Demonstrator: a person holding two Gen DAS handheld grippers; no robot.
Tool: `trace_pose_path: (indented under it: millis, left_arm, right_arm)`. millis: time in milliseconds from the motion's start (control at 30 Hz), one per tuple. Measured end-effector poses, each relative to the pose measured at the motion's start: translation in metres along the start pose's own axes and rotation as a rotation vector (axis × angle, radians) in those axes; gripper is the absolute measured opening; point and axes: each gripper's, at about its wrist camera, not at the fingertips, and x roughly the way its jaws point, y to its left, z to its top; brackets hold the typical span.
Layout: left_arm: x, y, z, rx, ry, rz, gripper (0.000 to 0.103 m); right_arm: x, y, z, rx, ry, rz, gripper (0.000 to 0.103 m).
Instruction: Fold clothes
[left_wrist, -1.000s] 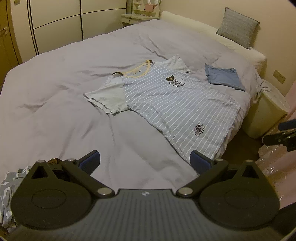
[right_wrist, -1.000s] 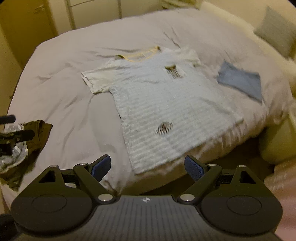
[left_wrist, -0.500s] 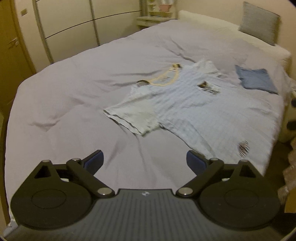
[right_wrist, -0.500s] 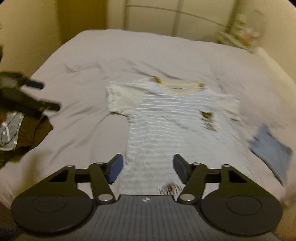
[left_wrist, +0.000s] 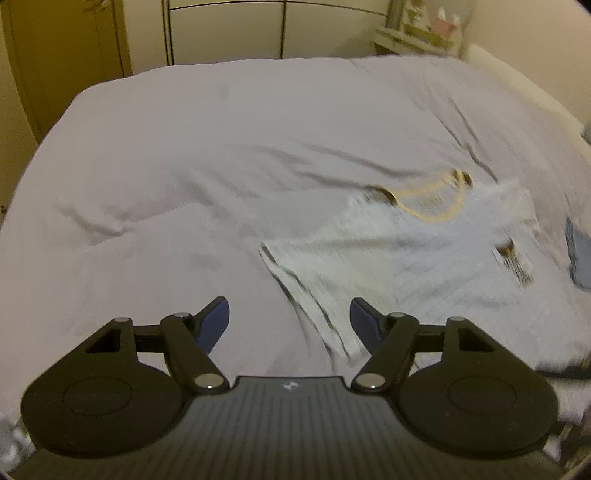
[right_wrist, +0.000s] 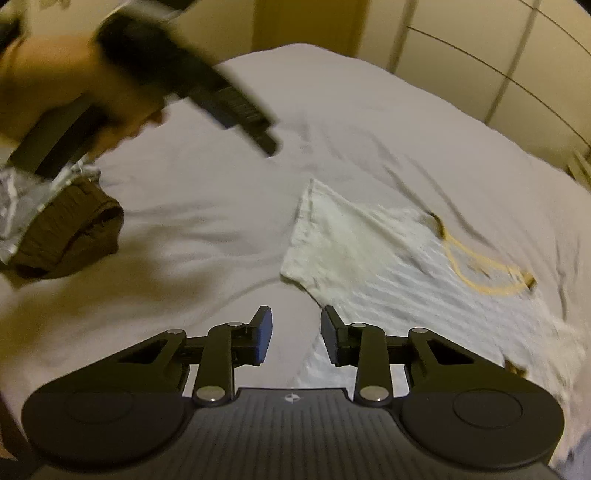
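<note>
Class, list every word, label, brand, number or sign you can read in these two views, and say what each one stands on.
No text can be read.
Dark chest print on the striped T-shirt: too blurred to read.
Small white emblem on each gripper body: a mark, no letters.

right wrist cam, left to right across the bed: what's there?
Crumpled dark brown garment on silvery patterned fabric → bare stretch of grey duvet → white short sleeve of the striped T-shirt → its yellow-trimmed collar. Blurred left gripper hangs above, at upper left.
</note>
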Motion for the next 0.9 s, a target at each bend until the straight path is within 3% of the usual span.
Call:
trace_pose_path:
  millis: [133,267,433,567,767,867,900]
  left_arm:
    - [0.057,0.025,0.017,-0.016,0.041,-0.028,0.055]
    - [0.109,0.041,0.025,-0.016,0.077,-0.072,0.054]
    - [0.153,0.052,0.030,-0.008,0.102,-0.126,0.054]
    - [0.174,0.059,0.029,-0.028,0.115,-0.143,0.054]
    - [0.189,0.062,0.034,-0.083,0.123,-0.184,0.051]
    - [0.193,0.059,0.038,-0.095,0.131,-0.206,0.039]
    - [0.194,0.057,0.039,-0.094,0.135,-0.210,0.036]
  right_arm:
    - [0.059,0.013,0.013,-0.042,-0.002,-0.044,0.032]
    - [0.112,0.021,0.017,-0.009,0.031,-0.096,0.032]
    - [0.165,0.031,0.015,-0.064,0.096,-0.160,0.033]
    - [0.189,0.036,0.012,-0.145,0.110,-0.189,0.033]
    - [0.199,0.029,0.017,-0.139,0.106,-0.207,0.032]
    - [0.203,0.025,0.019,-0.131,0.104,-0.215,0.020]
    - [0.204,0.023,0.020,-0.129,0.103,-0.218,0.004]
